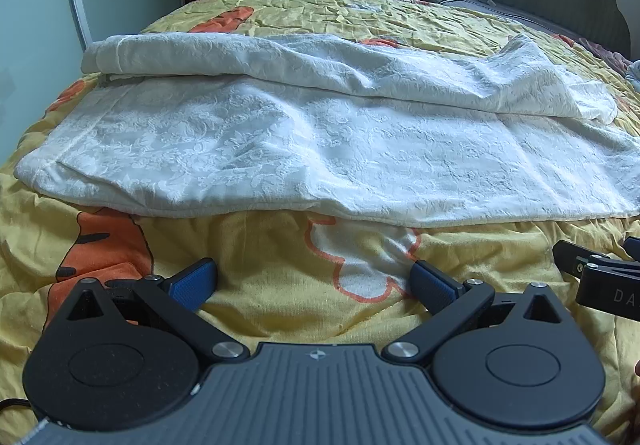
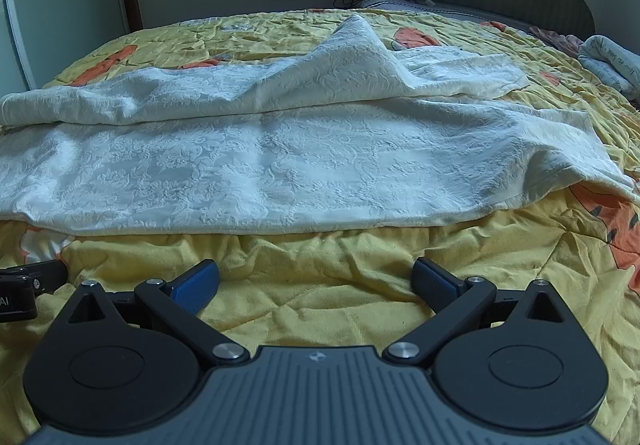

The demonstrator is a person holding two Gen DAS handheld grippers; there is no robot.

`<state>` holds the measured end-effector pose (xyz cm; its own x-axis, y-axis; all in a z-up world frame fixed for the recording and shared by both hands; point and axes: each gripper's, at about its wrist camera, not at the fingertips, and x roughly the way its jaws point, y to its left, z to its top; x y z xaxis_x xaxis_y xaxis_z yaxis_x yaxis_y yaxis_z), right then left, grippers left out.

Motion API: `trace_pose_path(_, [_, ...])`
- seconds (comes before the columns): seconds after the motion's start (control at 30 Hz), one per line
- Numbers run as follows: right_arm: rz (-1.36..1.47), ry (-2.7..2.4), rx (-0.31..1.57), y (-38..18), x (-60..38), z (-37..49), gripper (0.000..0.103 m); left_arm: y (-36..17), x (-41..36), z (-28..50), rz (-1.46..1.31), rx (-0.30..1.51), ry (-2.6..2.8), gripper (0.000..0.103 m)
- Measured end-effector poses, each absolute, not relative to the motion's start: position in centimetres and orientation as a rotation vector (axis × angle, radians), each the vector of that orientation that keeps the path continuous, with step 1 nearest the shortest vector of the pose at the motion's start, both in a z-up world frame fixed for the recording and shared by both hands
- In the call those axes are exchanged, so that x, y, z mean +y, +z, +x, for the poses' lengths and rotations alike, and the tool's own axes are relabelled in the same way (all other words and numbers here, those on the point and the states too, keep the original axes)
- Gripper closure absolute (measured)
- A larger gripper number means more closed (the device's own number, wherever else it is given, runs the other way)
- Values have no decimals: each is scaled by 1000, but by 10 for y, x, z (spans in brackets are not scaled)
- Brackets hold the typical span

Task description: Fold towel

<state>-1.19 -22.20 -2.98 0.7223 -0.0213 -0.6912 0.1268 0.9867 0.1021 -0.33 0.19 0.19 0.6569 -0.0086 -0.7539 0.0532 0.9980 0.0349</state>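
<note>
Jaws wide, towel edges beyond frame.

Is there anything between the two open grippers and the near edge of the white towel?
Nothing visible. Only bare yellow bedspread lies between the left gripper, the right gripper and the towel.

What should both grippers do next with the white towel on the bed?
Probably ease both forward to the towel's near edge. The left gripper and right gripper sit open over the yellow bedspread, just short of that hem, holding nothing. The towel's far part lies bunched and folded over, so gripping the near edge looks like the way to fold it.
</note>
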Motion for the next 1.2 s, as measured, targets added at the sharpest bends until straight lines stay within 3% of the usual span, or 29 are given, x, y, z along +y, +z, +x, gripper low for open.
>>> trace_pose_path(1.2, [141,-74,746,-30,-222,-13,0,-1,1,-9,79,833,-74,0])
